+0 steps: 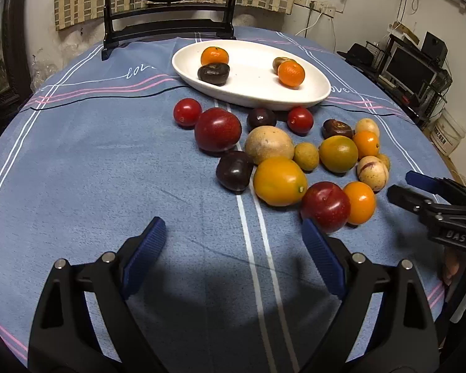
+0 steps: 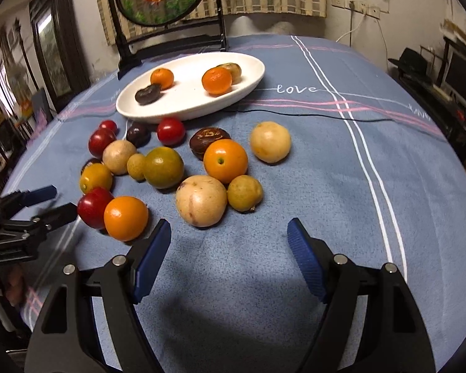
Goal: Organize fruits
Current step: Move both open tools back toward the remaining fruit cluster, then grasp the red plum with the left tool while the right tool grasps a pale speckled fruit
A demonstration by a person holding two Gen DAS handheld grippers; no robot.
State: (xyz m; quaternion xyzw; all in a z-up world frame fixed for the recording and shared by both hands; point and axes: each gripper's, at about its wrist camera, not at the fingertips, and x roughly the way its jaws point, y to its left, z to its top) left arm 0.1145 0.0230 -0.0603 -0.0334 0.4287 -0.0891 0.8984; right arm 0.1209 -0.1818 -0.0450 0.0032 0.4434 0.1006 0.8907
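Note:
A white oval plate [image 1: 307,94] [image 2: 189,112] at the back of the table holds two oranges, a dark fruit and a brownish fruit. In front of it several loose fruits lie on the blue cloth: red plums [image 1: 217,129], oranges [image 2: 225,160], yellow-green citrus [image 1: 279,181], pale round fruits [image 2: 201,200] and dark ones. My left gripper [image 1: 233,239] is open and empty, near a red plum [image 1: 325,206]. My right gripper [image 2: 229,237] is open and empty, just short of the pale fruit. Each gripper shows in the other's view, the right [image 1: 402,188] and the left [image 2: 57,200].
A black-framed round screen [image 1: 171,15] stands behind the plate. The blue tablecloth [image 2: 357,186] covers a round table. Shelves with a monitor [image 1: 413,68] are off to the right, a dark cabinet [image 2: 52,46] to the left.

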